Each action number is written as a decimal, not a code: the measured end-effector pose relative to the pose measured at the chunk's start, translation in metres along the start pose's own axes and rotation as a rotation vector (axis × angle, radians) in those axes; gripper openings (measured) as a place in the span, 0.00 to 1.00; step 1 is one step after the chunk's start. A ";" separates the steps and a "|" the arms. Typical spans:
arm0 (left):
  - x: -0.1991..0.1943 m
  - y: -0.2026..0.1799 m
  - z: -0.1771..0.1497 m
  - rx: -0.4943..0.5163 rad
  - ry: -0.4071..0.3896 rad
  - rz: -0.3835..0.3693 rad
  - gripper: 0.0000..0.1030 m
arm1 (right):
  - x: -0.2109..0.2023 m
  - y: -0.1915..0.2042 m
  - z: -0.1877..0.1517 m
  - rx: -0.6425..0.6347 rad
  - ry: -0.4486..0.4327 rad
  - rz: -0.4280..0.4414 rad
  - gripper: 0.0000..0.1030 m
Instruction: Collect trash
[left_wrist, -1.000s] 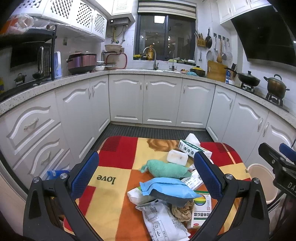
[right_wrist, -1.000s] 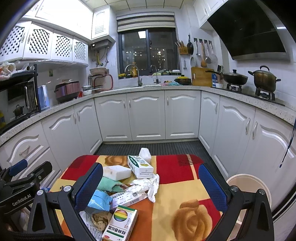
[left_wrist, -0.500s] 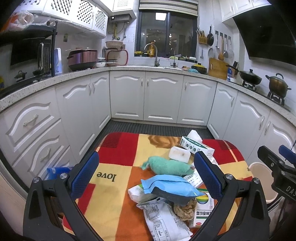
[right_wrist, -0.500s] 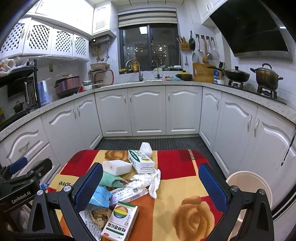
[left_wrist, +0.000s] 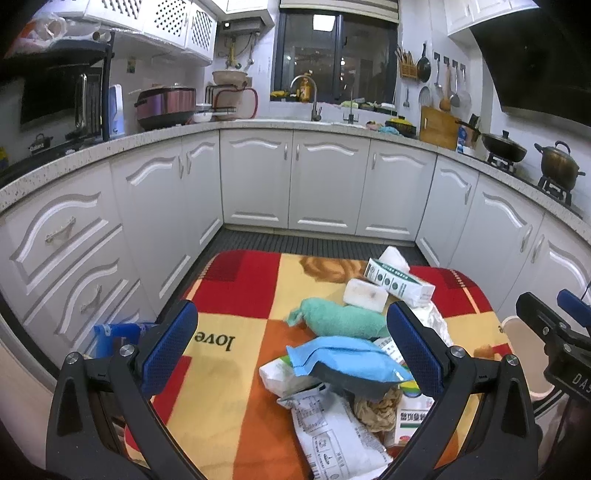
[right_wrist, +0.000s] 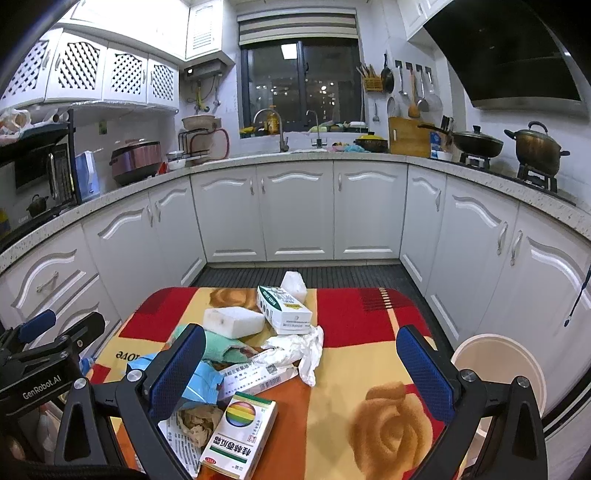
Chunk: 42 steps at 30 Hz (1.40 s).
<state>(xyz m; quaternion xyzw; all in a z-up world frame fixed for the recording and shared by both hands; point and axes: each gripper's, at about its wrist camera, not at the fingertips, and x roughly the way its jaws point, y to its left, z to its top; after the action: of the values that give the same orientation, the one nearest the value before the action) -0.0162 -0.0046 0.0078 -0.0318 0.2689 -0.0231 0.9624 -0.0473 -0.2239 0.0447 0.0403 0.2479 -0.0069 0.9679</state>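
Observation:
A pile of trash lies on a red, yellow and orange cloth-covered table (left_wrist: 236, 295) (right_wrist: 354, 317). It holds a blue packet (left_wrist: 343, 356) (right_wrist: 201, 380), a green rag (left_wrist: 341, 321) (right_wrist: 221, 349), a white foam block (left_wrist: 365, 293) (right_wrist: 232, 321), a green-and-white box (left_wrist: 397, 282) (right_wrist: 286, 310), crumpled white plastic (right_wrist: 299, 350), a rainbow-logo box (right_wrist: 240, 432) (left_wrist: 412, 417) and a printed white bag (left_wrist: 332, 432). My left gripper (left_wrist: 295, 347) hovers open above the pile's near-left side. My right gripper (right_wrist: 301, 373) is open over the pile's right side. Both hold nothing.
A cream bin (right_wrist: 498, 373) (left_wrist: 524, 354) stands on the floor to the table's right. White cabinets (right_wrist: 299, 214) and a counter ring the room. A blue item (left_wrist: 118, 332) sits on the floor left of the table. The table's left half and near right corner are bare cloth.
Both views have risen and tipped slightly, so the table sits a little lower and nearer. The trash has not moved and both grippers stay open.

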 end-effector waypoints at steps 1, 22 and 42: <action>0.001 0.002 -0.001 -0.003 0.013 -0.007 0.99 | 0.001 0.000 -0.001 -0.001 0.007 0.003 0.99; 0.039 0.029 -0.067 0.046 0.370 -0.167 0.99 | 0.073 0.009 -0.064 0.008 0.368 0.186 0.97; 0.052 0.018 -0.071 0.041 0.424 -0.205 0.99 | 0.103 -0.008 -0.099 0.034 0.538 0.138 0.89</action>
<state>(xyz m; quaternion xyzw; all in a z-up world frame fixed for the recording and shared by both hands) -0.0083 0.0070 -0.0809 -0.0340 0.4599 -0.1322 0.8774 -0.0046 -0.2235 -0.0919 0.0738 0.4924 0.0658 0.8647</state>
